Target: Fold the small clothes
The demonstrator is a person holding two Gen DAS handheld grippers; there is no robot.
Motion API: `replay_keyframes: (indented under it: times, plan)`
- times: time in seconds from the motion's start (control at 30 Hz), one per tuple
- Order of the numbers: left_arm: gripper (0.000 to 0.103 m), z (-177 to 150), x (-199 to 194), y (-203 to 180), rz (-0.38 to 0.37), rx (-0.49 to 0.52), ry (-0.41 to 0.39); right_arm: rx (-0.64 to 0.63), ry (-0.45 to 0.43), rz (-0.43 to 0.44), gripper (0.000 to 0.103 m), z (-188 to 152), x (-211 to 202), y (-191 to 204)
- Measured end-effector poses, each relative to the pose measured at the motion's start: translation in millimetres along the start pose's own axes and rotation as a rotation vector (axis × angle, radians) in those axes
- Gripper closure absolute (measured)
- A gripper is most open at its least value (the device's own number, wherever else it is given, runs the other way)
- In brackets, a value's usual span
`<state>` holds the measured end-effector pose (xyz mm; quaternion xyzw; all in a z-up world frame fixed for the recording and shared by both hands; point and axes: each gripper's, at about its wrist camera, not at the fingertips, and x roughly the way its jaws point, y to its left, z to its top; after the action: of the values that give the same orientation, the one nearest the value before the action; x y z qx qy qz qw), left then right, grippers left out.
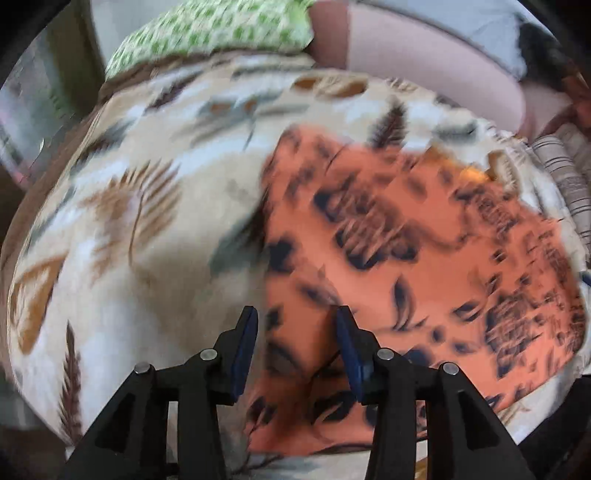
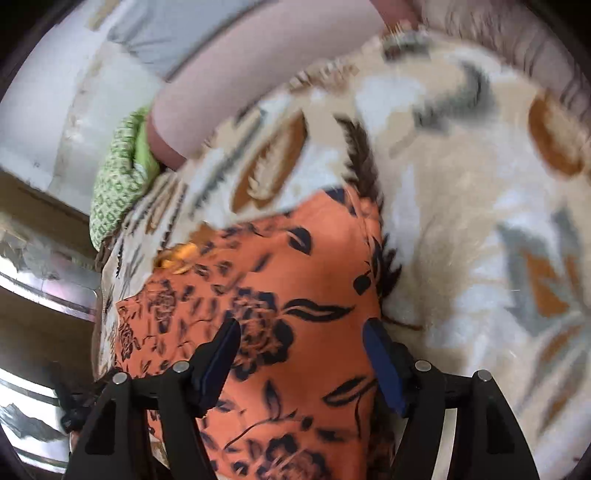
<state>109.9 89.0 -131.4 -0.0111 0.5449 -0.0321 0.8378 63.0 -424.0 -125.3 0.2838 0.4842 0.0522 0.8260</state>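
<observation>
An orange garment (image 1: 406, 236) with dark blue flowers and leaves lies spread on a cream blanket (image 1: 147, 221) printed with feathers. In the left wrist view my left gripper (image 1: 297, 321) hangs open over the garment's left edge, and nothing is pinched between its blue pads (image 1: 245, 347). The right wrist view shows the same garment (image 2: 295, 280) on the blanket (image 2: 461, 206). My right gripper (image 2: 301, 326) stands wide open above the garment's near part, close to its right edge, with its pads (image 2: 384, 362) apart from the cloth. Both views are blurred.
A green patterned pillow (image 1: 210, 33) and a pale pink cushion (image 1: 424, 62) lie along the far side of the blanket. Striped fabric (image 1: 569, 184) sits at the right edge. Shiny metal surfaces (image 2: 40, 280) show beyond the blanket's left edge in the right wrist view.
</observation>
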Motion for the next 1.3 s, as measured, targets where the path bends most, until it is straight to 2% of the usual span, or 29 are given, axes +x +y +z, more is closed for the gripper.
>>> replay_keyframes:
  times: [0.1,0.13,0.17,0.23,0.27,0.3,0.33,0.37,0.4,0.43,0.47,0.53,0.57,0.63,0.67,0.7,0.77,0.83,0.97,1.1,1.17,1.3]
  plan:
    - [0.058,-6.5,-24.3,4.1,-0.044,-0.062,-0.073,-0.020,0.034,0.158,0.031,-32.3,-12.2,18.2]
    - [0.052,-9.1,-33.1,1.9,-0.057,-0.058,-0.103,-0.020,0.046,0.181,0.030,-42.4,-11.6,17.4]
    - [0.042,-14.3,-41.9,-2.3,-0.063,-0.048,-0.142,-0.010,0.061,0.165,0.030,-53.6,-8.2,10.3]
    - [0.031,-22.4,-42.8,-7.5,-0.062,-0.027,-0.155,0.103,0.113,0.054,0.033,-69.7,7.1,-24.1]
    - [0.031,-25.8,-35.3,-10.9,-0.042,-0.008,-0.121,0.194,0.103,0.067,0.039,-75.2,6.6,-42.5]
    - [0.031,-29.6,-24.4,-11.7,-0.006,-0.002,-0.062,0.242,0.060,0.106,0.040,-76.8,-3.8,-49.1]
    - [0.031,-33.4,-14.2,-9.0,0.020,-0.013,-0.001,0.247,0.038,0.094,0.038,-76.3,-13.6,-47.4]
    - [0.031,-36.2,-11.0,-4.3,0.020,-0.041,0.024,0.212,0.012,0.063,0.036,-75.2,-24.2,-39.8]
    - [0.031,-38.0,-14.1,-0.9,0.009,-0.071,0.017,0.168,-0.010,0.047,0.031,-74.7,-33.9,-28.8]
    - [0.032,-38.9,-23.0,2.2,0.003,-0.103,-0.007,0.137,-0.021,0.059,0.031,-75.9,-39.5,-18.9]
    - [0.032,-39.0,-32.0,2.5,-0.004,-0.112,-0.040,0.102,-0.030,0.103,0.030,-76.0,-44.1,-8.8]
    - [0.031,-40.0,-43.4,-0.5,-0.006,-0.093,-0.097,0.072,-0.035,0.162,0.026,-78.6,-41.5,-2.3]
    - [0.031,-41.1,-42.5,-3.5,0.014,-0.069,-0.099,0.076,-0.025,0.151,0.025,-80.9,-31.8,-6.0]
    - [0.030,-43.6,-18.1,-4.9,0.071,-0.031,0.000,0.172,0.062,0.025,0.027,-84.2,-2.6,-30.9]
    - [0.029,-45.2,-6.2,0.9,0.069,-0.052,0.054,0.221,0.074,0.035,0.029,-87.0,2.5,-40.8]
    - [0.029,-45.3,-10.8,5.9,0.054,-0.086,0.038,0.216,0.044,0.042,0.029,-85.9,-4.3,-37.9]
    - [0.030,-40.8,-26.5,10.4,0.081,-0.120,0.015,0.121,0.004,0.005,0.029,-78.4,-22.1,-15.7]
    - [0.030,-35.2,-42.4,6.9,0.074,-0.107,-0.054,0.047,-0.028,-0.006,0.029,-70.7,-32.3,2.8]
    - [0.030,-26.9,-66.8,-9.5,0.023,-0.052,-0.152,-0.016,-0.044,0.050,0.029,-43.8,-35.3,34.7]
    - [0.030,-19.8,-60.6,-27.3,0.010,0.000,-0.166,-0.049,0.011,0.154,0.029,-30.1,-10.3,64.1]
    - [0.030,-20.6,-56.6,-35.8,0.006,0.006,-0.150,-0.055,0.070,0.223,0.029,-27.1,18.5,83.2]
    - [0.030,-26.3,-43.4,-48.7,0.001,0.033,-0.123,-0.055,0.191,0.272,0.029,-12.4,78.7,112.0]
